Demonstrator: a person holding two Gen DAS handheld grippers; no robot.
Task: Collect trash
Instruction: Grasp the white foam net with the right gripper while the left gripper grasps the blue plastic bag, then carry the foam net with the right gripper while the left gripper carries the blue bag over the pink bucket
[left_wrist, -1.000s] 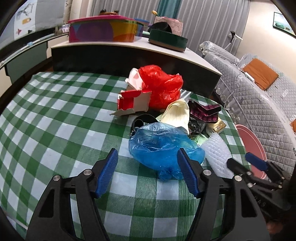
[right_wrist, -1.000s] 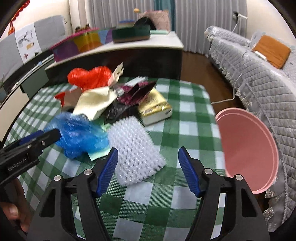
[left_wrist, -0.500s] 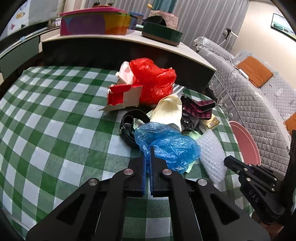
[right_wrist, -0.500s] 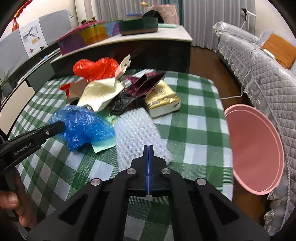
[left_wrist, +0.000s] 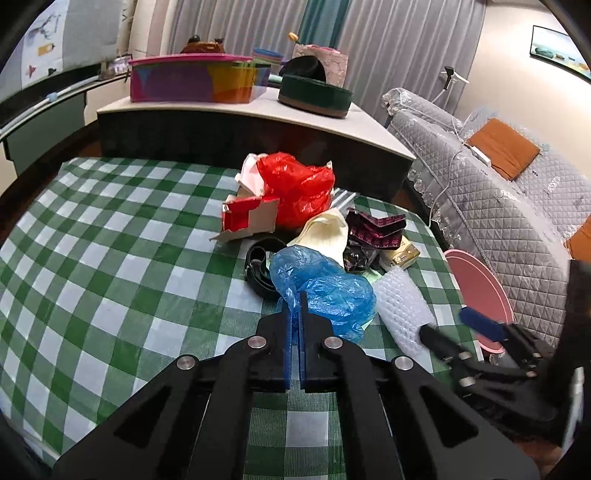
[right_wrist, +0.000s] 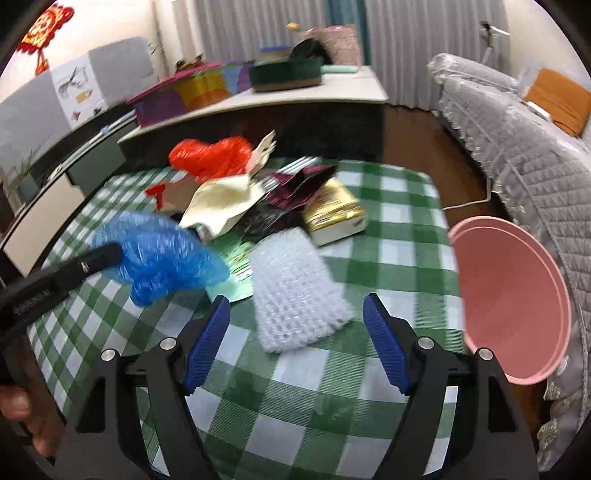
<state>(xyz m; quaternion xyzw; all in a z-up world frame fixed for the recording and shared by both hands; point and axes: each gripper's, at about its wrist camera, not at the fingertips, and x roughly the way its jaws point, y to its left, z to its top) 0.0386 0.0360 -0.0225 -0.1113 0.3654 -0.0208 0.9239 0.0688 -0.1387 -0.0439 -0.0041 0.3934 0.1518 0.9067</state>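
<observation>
A heap of household rubbish lies on a green-and-white checked tablecloth: one crumpled blue plastic bag, one red plastic bag, one torn red-and-white carton, one cream-coloured wrapper, one dark maroon patterned packet, one gold-wrapped pack, one sheet of bubble wrap, one black loop-shaped item and a green paper slip beneath the blue bag. The left gripper reaches low across the cloth toward the near edge of the pile, its blue-padded jaws pressed together on a fold of the blue plastic bag, which looks raised off the cloth in the right wrist view, though motion blur there leaves the lift uncertain. The right gripper hovers over the table's near edge with its two blue pads spread wide, holding nothing, aimed at the bubble wrap lying just ahead of them. Part of the person's left hand shows at the lower left of the right wrist view, wrapped around the left tool's handle. One round pink bin stands just beside the table's right edge, next to a grey quilted sofa; one long sideboard behind the table carries a multicoloured box and a dark green box.
</observation>
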